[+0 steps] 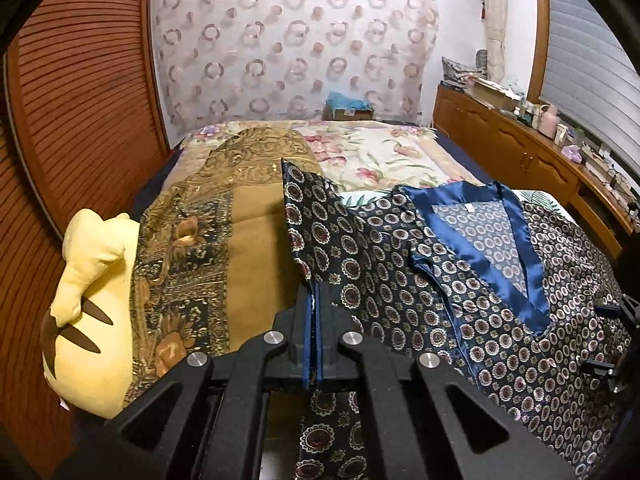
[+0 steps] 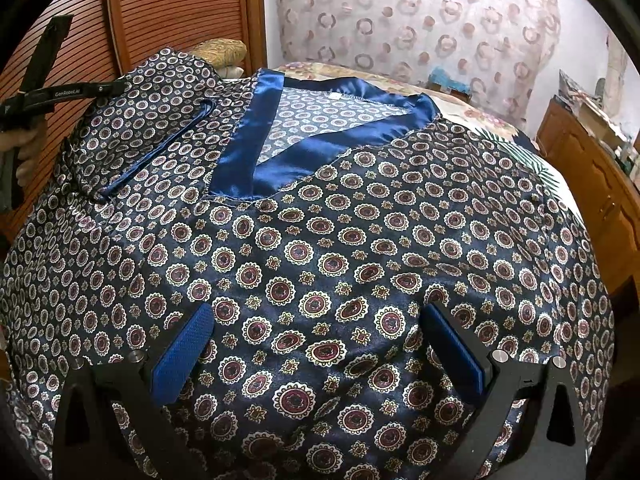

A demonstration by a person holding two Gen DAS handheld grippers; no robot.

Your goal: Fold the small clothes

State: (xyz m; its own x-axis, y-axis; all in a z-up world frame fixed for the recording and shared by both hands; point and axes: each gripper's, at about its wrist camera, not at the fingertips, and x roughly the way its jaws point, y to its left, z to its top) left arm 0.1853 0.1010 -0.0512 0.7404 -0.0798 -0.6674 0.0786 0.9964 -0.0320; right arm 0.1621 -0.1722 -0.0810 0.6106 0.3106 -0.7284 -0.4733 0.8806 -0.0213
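Note:
A navy satin top (image 2: 320, 240) with round medallion print and a shiny blue V-neck band (image 2: 256, 132) lies spread on the bed. My left gripper (image 1: 314, 316) is shut on the top's left side, and the pinched cloth (image 1: 304, 208) stands lifted and folded in towards the neck. In the right wrist view that folded sleeve (image 2: 152, 120) rests on the top's left shoulder, with the left gripper (image 2: 60, 92) and a hand behind it. My right gripper (image 2: 318, 312) is open low over the top's lower middle, its blue pads (image 2: 184, 344) on either side of flat fabric.
Under the top is a bed with a floral spread (image 1: 380, 152). A brown and gold blanket (image 1: 224, 216) and a yellow plush cushion (image 1: 92, 300) lie to the left. Louvered wooden doors (image 1: 80, 100) stand on the left, and a cluttered wooden sideboard (image 1: 520, 140) runs along the right.

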